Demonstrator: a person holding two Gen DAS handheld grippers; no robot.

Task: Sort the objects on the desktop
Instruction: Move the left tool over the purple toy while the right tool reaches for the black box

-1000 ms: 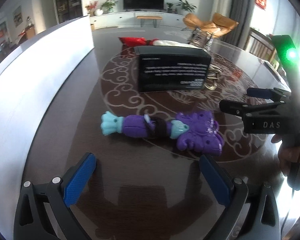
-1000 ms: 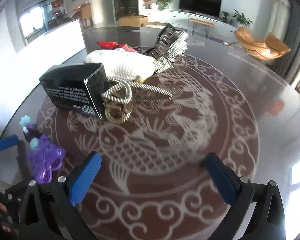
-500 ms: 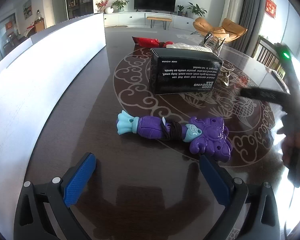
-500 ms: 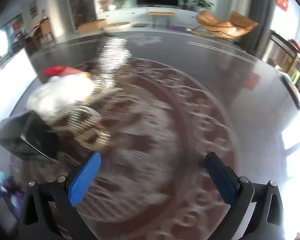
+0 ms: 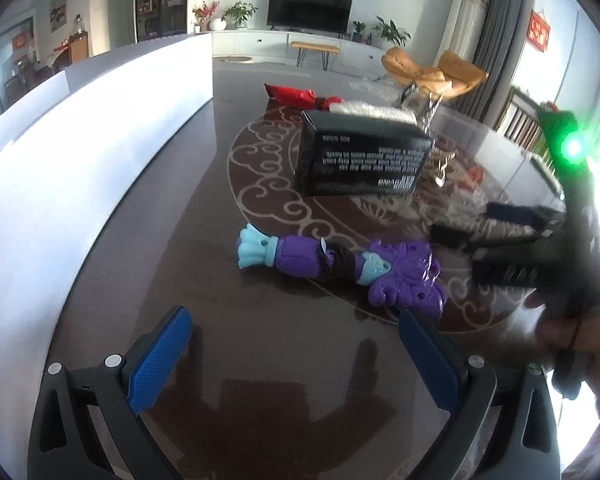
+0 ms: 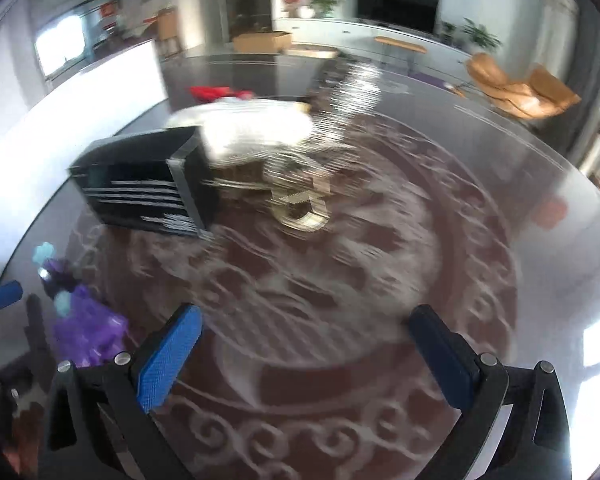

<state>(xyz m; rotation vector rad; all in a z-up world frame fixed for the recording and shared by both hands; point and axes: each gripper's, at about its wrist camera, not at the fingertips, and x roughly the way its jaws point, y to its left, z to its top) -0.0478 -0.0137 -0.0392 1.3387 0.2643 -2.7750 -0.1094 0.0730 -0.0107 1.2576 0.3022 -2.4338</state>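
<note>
A purple and light-blue toy [image 5: 340, 266] lies flat on the dark patterned table, just ahead of my open left gripper [image 5: 295, 354], which holds nothing. Behind the toy stands a black box [image 5: 360, 156] with white print. The right gripper [image 5: 500, 226] appears from the side at the right edge of the left wrist view, held by a hand. In the right wrist view my right gripper [image 6: 304, 350] is open and empty over the table, with the black box [image 6: 147, 184], a gold and silver metal item [image 6: 300, 204] and the purple toy [image 6: 87, 328] ahead and to its left.
A white bundle [image 6: 255, 126] and a red packet [image 5: 295, 96] lie behind the box. A long white wall [image 5: 79, 152] runs along the table's left side. The table's rim [image 6: 580, 172] curves at the right. Orange chairs [image 5: 432, 72] stand beyond.
The right gripper swung back towards the box and toy, its view blurred by motion. The left gripper shifted a little, the toy staying just ahead of it.
</note>
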